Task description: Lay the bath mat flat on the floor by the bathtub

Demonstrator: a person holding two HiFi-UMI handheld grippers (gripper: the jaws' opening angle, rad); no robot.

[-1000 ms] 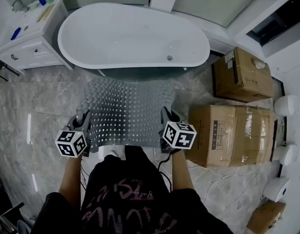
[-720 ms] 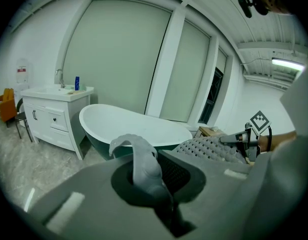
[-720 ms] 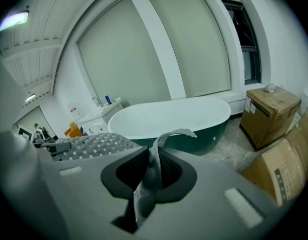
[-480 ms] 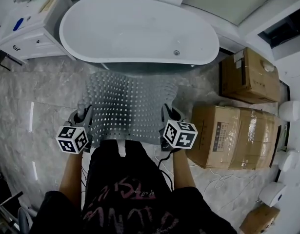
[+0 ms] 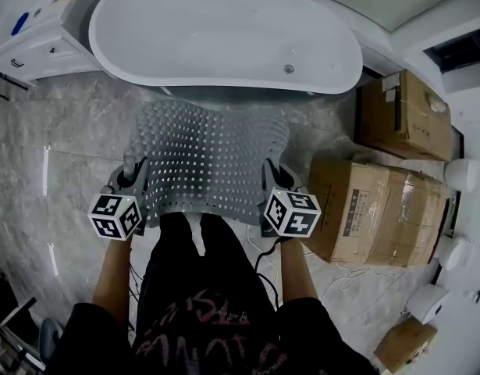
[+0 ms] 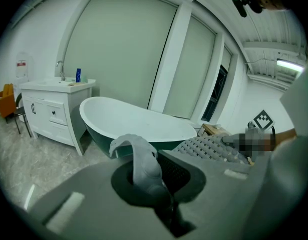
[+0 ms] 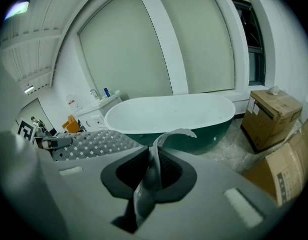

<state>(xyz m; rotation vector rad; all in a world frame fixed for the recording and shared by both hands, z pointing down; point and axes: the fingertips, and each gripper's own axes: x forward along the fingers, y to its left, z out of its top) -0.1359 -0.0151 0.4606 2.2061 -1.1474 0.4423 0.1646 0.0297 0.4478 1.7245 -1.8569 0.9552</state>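
- The left gripper point(image 5: 133, 175): grey body, dark recess around the jaws, a white cube point(image 5: 115, 216) with black square markers behind.
- The right gripper point(image 5: 272, 173): alike; a black cable point(image 5: 260, 262) trails behind it.
- Black short-sleeved T-shirt point(image 5: 216, 319) with pink lettering; dark trousers point(image 5: 177, 241).

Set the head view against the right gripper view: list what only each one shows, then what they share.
Only the head view: the person's shirt and legs, the full spread of the bath mat, and a small box at the bottom right.
Only the right gripper view: the right gripper shut on the mat's edge, the tall blinds behind the tub, and an orange chair.
Both: the bathtub, the mat, the cardboard boxes and the white vanity.
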